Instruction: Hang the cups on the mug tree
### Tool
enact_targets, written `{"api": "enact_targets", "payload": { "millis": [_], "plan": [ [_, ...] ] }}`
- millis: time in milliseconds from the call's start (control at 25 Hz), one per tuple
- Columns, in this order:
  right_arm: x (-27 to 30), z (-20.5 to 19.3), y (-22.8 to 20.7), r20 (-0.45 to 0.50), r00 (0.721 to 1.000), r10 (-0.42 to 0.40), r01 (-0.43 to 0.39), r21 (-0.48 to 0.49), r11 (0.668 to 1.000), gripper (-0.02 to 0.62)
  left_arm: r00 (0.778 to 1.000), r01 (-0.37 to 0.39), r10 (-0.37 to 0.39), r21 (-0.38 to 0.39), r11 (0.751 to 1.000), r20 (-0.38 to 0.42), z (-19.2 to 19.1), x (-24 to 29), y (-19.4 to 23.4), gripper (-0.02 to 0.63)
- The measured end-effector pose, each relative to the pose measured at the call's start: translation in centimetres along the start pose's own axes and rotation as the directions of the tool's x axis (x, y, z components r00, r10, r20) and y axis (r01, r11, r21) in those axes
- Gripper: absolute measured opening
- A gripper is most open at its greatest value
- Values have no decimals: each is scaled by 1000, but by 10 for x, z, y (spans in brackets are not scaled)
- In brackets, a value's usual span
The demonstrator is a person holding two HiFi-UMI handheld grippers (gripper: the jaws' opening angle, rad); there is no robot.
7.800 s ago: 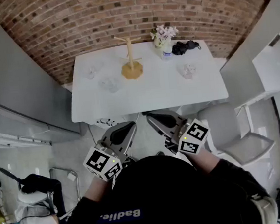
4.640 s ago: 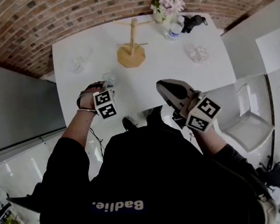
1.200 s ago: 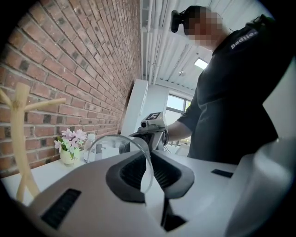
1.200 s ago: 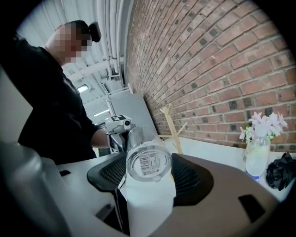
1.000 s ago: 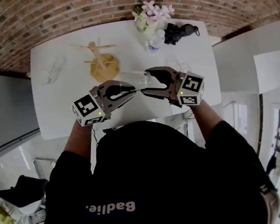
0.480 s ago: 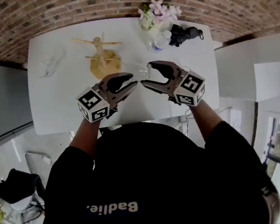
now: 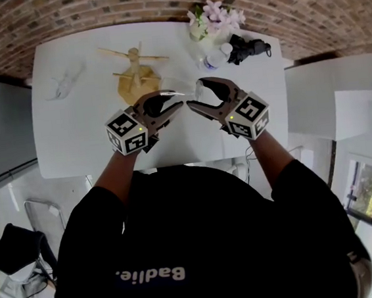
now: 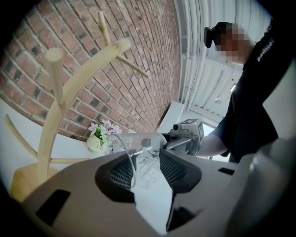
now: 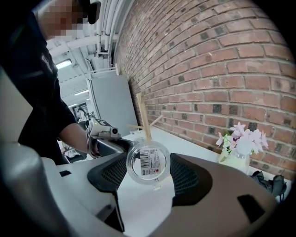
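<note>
A clear cup (image 7: 181, 92) lies on its side in the air between my two grippers, above the front of the white table (image 7: 72, 137). My right gripper (image 7: 194, 96) is shut on its base end; the barcode sticker on the cup's base (image 9: 149, 162) faces the right gripper view, with a pad on each side. My left gripper (image 7: 178, 103) has just been opening its jaws. The cup's rim end (image 8: 138, 144) still sits between them, with a gap at the pads. The wooden mug tree (image 7: 137, 74) stands bare behind the grippers. A second clear cup (image 7: 63, 84) lies at the table's left.
A vase of flowers (image 7: 214, 20), a water bottle (image 7: 216, 57) and a black object (image 7: 249, 46) stand at the table's back right, by the brick wall. In the left gripper view the mug tree (image 8: 55, 106) rises close on the left.
The left gripper's jaws have spread apart round the cup, which stays in the right gripper. Both grippers have sunk a little, still tip to tip.
</note>
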State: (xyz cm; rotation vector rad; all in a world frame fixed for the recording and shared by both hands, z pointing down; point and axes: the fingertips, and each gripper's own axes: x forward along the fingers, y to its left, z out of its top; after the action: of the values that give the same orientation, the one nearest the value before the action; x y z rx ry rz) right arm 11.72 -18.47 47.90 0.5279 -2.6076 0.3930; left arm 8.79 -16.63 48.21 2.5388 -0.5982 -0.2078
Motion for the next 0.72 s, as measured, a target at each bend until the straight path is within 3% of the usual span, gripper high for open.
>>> {"api": "enact_targets", "payload": {
  "millis": [720],
  "plan": [
    [45,-16,-20,-140,990,-35,28,-51,998,304,986,-2,27,-147,989,166,-20,-12,53,173]
  ]
}}
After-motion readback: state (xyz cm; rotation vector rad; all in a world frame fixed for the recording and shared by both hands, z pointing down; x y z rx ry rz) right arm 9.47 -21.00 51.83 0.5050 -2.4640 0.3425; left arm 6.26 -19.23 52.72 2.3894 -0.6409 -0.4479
